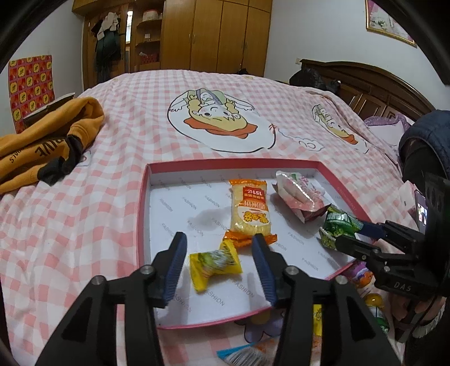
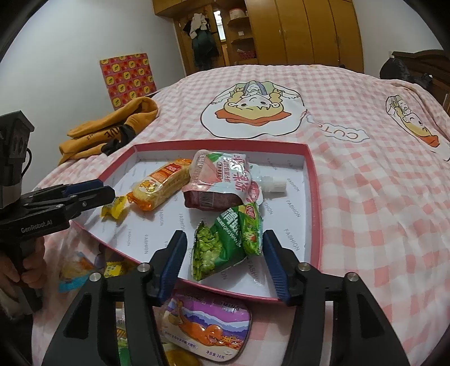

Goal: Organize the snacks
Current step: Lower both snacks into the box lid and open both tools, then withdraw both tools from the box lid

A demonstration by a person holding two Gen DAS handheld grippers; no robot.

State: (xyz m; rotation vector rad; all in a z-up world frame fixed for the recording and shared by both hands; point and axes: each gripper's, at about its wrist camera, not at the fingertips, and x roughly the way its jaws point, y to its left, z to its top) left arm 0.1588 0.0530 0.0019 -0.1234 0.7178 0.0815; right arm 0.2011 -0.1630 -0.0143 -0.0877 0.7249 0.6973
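A bed with a pink-and-white checked cover [image 1: 118,157] filled most of both views, printed with cartoon figures and the word "CUTE". Beyond the bed stood a wooden wardrobe [image 1: 216,33] with open shelves, clothes hanging beside it, and a dark wooden headboard [image 1: 374,87] lay along the bed's right side in the left wrist view. A red-and-yellow patterned sheet [image 1: 29,87] hung on the white wall, and a framed picture [image 1: 389,22] hung above the headboard.

On the cover lay a shallow pink-rimmed box tray [image 1: 142,214], its white lining printed "FASHION". Left of the tray sat a crumpled orange garment [image 1: 45,140].

Inside the tray were an orange cracker packet [image 1: 249,214], a pink spouted pouch [image 2: 222,174] behind it to the right, a green snack bag [image 2: 225,242] at the near right, and a small yellow candy [image 1: 213,264] at the near left. Just outside the tray's near edge lay a purple mint tin [image 2: 208,326] and other wrappers.

The left gripper [image 1: 219,264] was spread wide, its fingers either side of the yellow candy without closing on it. The right gripper [image 2: 225,261] was likewise spread, flanking the green snack bag.
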